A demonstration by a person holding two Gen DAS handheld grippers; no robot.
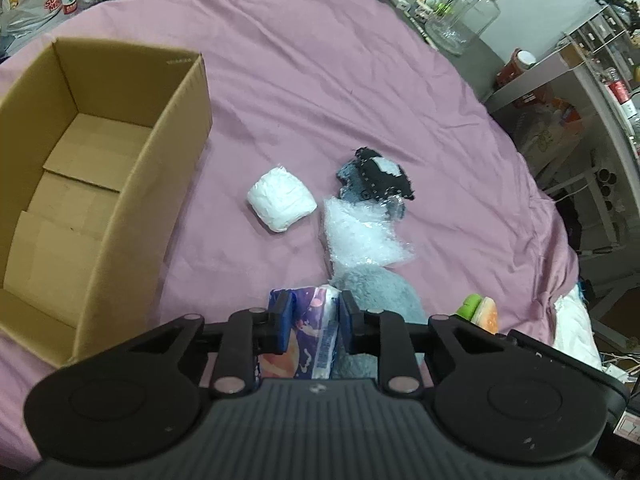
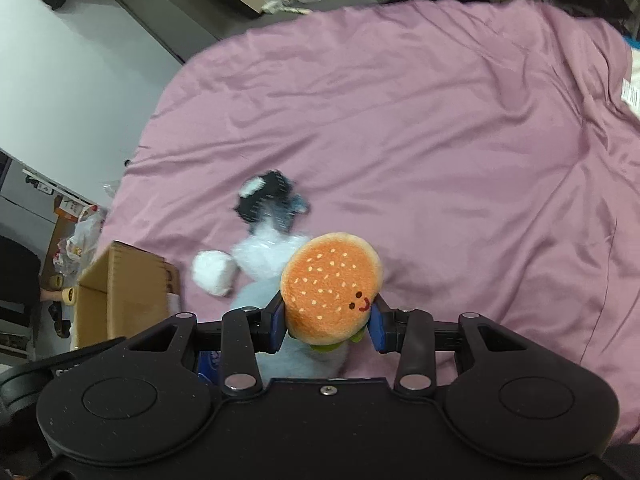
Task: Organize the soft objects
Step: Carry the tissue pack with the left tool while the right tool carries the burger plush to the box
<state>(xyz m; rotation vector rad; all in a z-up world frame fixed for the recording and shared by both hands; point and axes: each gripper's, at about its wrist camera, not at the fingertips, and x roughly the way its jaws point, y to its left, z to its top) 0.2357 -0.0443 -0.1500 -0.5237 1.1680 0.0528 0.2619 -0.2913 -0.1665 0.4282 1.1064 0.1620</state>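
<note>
A bed [image 1: 320, 60] under a wrinkled mauve sheet fills both views, with cluttered shelves and a glass jar [image 1: 464, 12] beyond it. My left gripper [image 1: 314, 316] is clamped on a purple printed tissue pack [image 1: 314, 328], lifted above the sheet. My right gripper [image 2: 328, 320] squeezes a plush hamburger [image 2: 332, 284] between its blue pads, also off the bed. On the sheet lie a white bundle [image 1: 282, 200], a crinkled clear plastic bag [image 1: 360, 236], a dark knitted piece [image 1: 378, 178] and a grey fluffy plush [image 1: 376, 292]. An open cardboard box [image 1: 152, 184] sits to the left.
</note>
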